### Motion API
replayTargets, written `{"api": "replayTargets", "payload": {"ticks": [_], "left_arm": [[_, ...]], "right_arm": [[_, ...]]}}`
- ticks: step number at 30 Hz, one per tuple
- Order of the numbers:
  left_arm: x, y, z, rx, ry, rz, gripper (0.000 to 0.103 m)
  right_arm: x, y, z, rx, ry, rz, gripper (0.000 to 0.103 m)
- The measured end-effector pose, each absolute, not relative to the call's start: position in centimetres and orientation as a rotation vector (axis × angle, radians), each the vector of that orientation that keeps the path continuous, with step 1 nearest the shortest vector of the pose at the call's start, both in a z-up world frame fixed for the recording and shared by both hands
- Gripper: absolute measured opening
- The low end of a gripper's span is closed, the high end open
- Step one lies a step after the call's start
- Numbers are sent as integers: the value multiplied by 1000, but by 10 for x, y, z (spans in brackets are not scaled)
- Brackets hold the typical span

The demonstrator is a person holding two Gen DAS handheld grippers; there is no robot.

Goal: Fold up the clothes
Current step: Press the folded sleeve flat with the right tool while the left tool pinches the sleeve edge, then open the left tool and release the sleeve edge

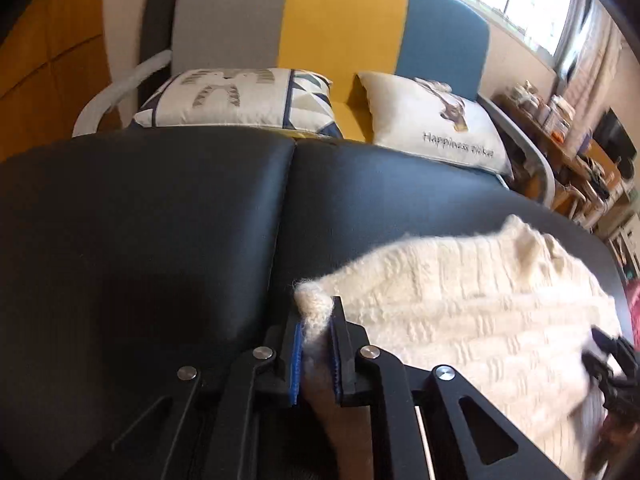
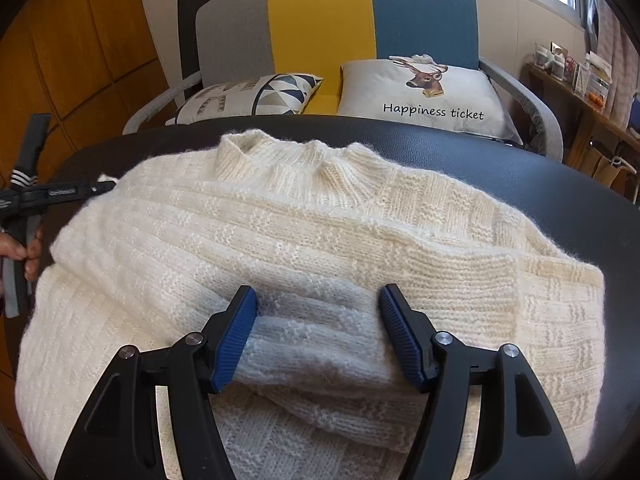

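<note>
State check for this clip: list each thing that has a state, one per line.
left gripper: shut on a pinch of the sweater's edge
right gripper: jaws apart, a thick fold of sweater between them, pressing not clear
cream knit sweater: partly folded, collar toward the sofa
black padded surface: sweater lying on it
deer cushion: leaning on the sofa back

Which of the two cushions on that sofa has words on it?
The deer cushion, lying before the blue stripe of the sofa, reads "Happiness ticket". The triangle-patterned cushion beside it shows no such line of words.
</note>
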State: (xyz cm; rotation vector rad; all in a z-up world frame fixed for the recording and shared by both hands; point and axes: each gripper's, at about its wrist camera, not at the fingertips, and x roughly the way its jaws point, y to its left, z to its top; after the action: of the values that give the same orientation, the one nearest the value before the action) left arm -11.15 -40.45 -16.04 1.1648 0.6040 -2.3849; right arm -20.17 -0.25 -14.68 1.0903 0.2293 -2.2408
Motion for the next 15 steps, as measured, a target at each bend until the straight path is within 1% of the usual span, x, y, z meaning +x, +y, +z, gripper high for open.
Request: {"api": "replayTargets", "payload": {"ticks": [2,4,8,9,10,12,15], "left_arm": [[-115,-413,-154,1151,704,-2375,15],[-105,-418,-142,1108,713,-2363,20],[-80,-420,-109,957,659,-2362,18],[-76,-419,-101,926,665,-2379,18],[-79,-417,-95,910,721,-2441,19],[-97,-407,-89,932,778,-2552,19],[-135,-388,-95,1055,775,-2642,19]], "right_arm": [[-203,-2,-147,1095,225,-2236,67],[-206,-1,-144,1107,215,-2224,67],[-216,0,-132,1146,183,-2181,68],[-218,0,-128,1156,175,-2170,68],[-223,0,-122,1138,157,-2174,68],[-235,-6,-111,1108,147,-2187,68],[-256,-22,-105,1100,154,-2179,68]]}}
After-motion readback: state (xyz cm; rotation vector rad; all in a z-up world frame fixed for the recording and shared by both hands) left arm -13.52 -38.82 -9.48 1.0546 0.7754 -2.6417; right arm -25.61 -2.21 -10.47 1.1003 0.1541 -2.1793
